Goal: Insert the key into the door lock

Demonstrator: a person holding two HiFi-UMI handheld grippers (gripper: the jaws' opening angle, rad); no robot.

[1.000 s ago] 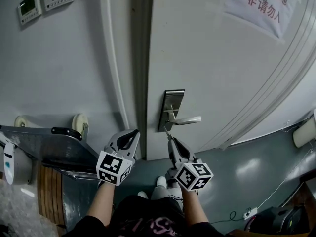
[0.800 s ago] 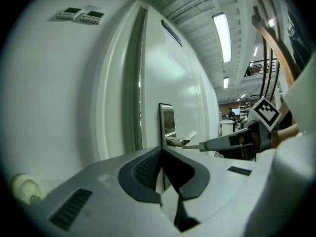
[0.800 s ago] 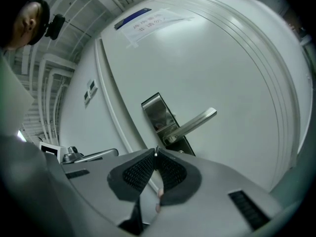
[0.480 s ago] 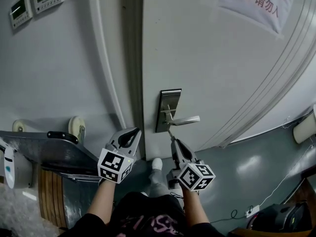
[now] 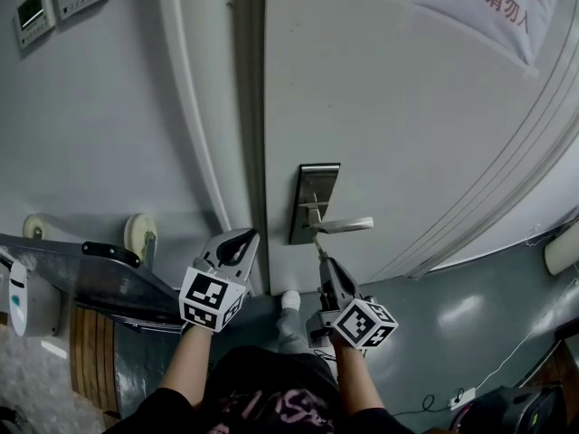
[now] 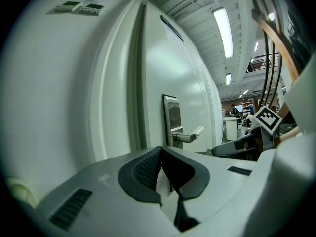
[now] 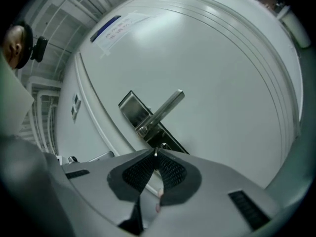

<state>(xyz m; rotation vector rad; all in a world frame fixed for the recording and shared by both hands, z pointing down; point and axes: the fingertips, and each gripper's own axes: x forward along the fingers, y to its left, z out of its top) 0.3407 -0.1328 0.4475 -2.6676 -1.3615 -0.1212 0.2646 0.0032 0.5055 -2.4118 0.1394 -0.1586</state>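
The left gripper (image 6: 161,149) sits low at the front, below the lock plate (image 6: 172,118). Its two dark jaws touch at the tips, and nothing is between them. The shiny lock plate is on a white door (image 6: 190,73). A handle (image 6: 190,137) sticks out from the lock plate to the right. Further right is the right gripper (image 6: 224,149) with its black-and-white cube (image 6: 267,119). High up to the left of the lock plate are two small wall boxes (image 6: 79,6).

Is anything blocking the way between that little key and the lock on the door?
Nothing visible does. The key, pinched in the right gripper, points at the keyhole in the lock plate; the door handle juts out just above that line, not across it.
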